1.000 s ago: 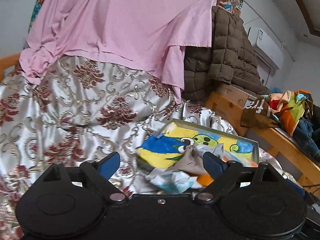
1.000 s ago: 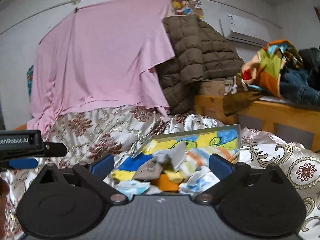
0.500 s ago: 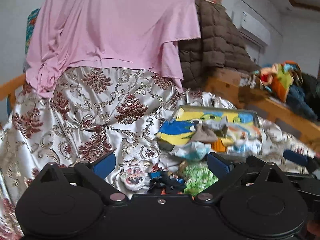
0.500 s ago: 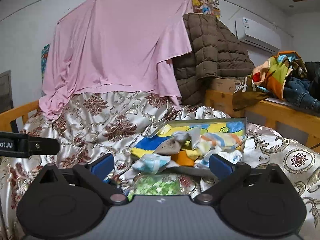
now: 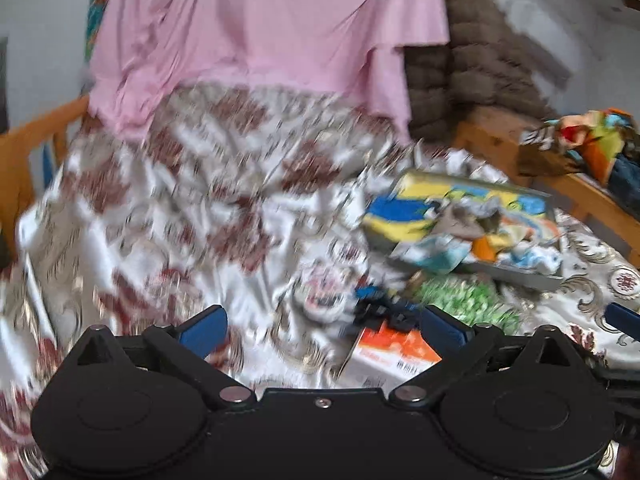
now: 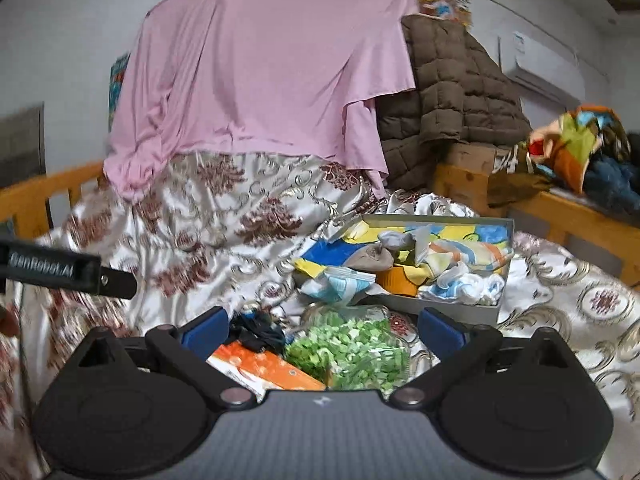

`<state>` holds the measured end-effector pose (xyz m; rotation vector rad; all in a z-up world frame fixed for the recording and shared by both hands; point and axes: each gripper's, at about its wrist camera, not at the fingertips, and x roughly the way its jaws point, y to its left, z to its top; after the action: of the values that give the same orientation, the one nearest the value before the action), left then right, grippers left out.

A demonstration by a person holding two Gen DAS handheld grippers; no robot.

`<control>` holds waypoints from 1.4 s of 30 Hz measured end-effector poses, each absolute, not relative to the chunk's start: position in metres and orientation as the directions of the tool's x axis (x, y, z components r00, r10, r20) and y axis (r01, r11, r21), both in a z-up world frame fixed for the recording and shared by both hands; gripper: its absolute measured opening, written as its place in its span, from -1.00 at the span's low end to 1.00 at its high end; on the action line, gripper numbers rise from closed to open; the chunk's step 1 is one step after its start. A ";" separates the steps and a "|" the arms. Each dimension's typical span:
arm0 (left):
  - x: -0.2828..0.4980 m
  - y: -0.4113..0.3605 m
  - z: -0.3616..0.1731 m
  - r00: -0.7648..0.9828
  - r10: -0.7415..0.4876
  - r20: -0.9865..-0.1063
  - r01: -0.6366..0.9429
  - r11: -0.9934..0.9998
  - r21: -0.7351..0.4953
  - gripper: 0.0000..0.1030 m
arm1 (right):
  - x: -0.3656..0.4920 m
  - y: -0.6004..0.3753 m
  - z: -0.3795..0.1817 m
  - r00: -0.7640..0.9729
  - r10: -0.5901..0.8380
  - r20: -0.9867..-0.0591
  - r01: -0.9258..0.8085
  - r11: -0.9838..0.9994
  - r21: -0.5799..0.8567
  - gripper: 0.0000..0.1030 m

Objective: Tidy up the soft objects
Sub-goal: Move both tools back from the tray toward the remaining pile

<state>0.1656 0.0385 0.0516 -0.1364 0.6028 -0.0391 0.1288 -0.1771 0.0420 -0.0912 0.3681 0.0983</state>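
Right wrist: tongs (image 6: 322, 330) apart, prob. empty

The left gripper (image 5: 322, 326) has its jaws wide apart and empty above the patterned bedspread (image 5: 180, 220); an orange box (image 5: 394, 354) lies just ahead, right of centre.

You've got 1 shallow box (image 6: 460, 308) of mixed soft items at right center of the frame, count inside unclear. In front of it: 1 green-speckled bag (image 6: 352, 350), 1 orange-and-white carton (image 6: 264, 366), 1 black tangled item (image 6: 258, 330). Upper frame: 1 pink sheet (image 6: 264, 72), 1 brown quilted jacket (image 6: 452, 96). Left view adds 1 round patterned piece (image 5: 326, 294), blurred.
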 end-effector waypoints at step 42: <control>0.207 0.043 0.001 0.654 0.021 -0.757 -0.140 0.986 -0.093 0.98 | 0.167 -0.159 0.009 0.822 0.157 -0.547 -0.223 0.973 -0.056 0.99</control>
<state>0.2065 0.0433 0.0006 -0.1479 0.8545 0.0917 0.1673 -0.1591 0.0092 -0.1197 0.5707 0.2027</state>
